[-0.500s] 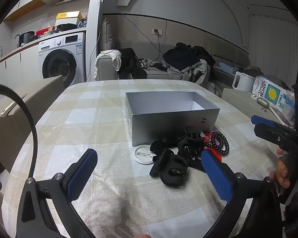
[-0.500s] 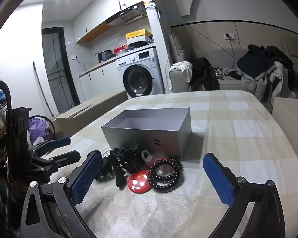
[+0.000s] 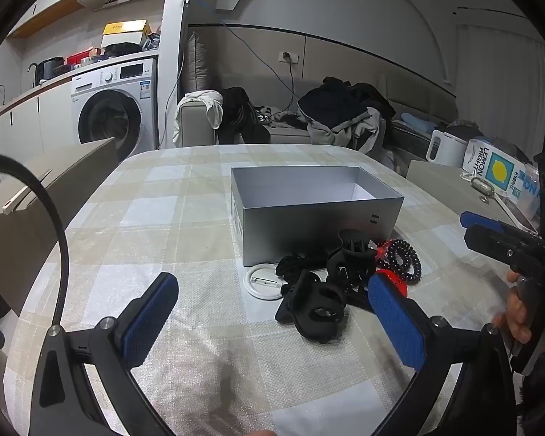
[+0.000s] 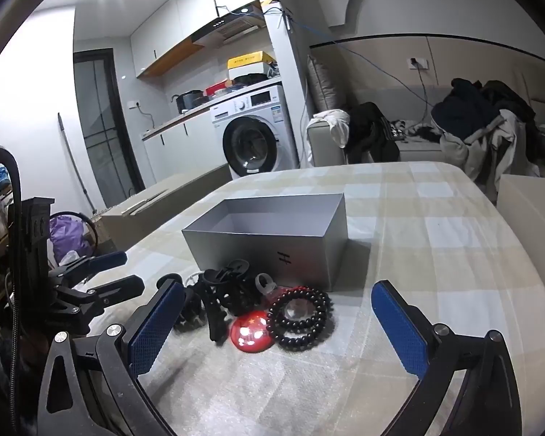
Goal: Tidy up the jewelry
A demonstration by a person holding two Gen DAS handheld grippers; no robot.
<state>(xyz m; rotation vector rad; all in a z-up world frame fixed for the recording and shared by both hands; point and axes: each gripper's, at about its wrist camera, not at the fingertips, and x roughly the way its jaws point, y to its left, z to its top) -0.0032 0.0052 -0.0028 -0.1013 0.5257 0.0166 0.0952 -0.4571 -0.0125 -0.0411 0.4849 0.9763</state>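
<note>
A small heap of pieces lies on the checked tablecloth [image 3: 156,218] in front of an open grey box [image 3: 319,234]. In the heap are a black claw clip [image 3: 318,312], a second black clip [image 3: 352,254], a white round badge [image 3: 261,283], a dark bead bracelet [image 3: 403,259] and a red badge [image 3: 398,281]. My left gripper [image 3: 271,287] stands open just short of the heap, nothing between its blue pads. My right gripper [image 4: 276,292] is open too, facing the bracelet [image 4: 299,314], red badge [image 4: 250,332] and clips [image 4: 225,290] before the box [image 4: 265,258].
The box looks empty inside. A hand [image 3: 519,312] holds the right gripper at the table's right side. Beyond the table are a washing machine [image 3: 109,116], a sofa piled with clothes [image 3: 338,116], a side surface with a white jug [image 3: 445,147], and a cardboard box [image 3: 36,189] at the left.
</note>
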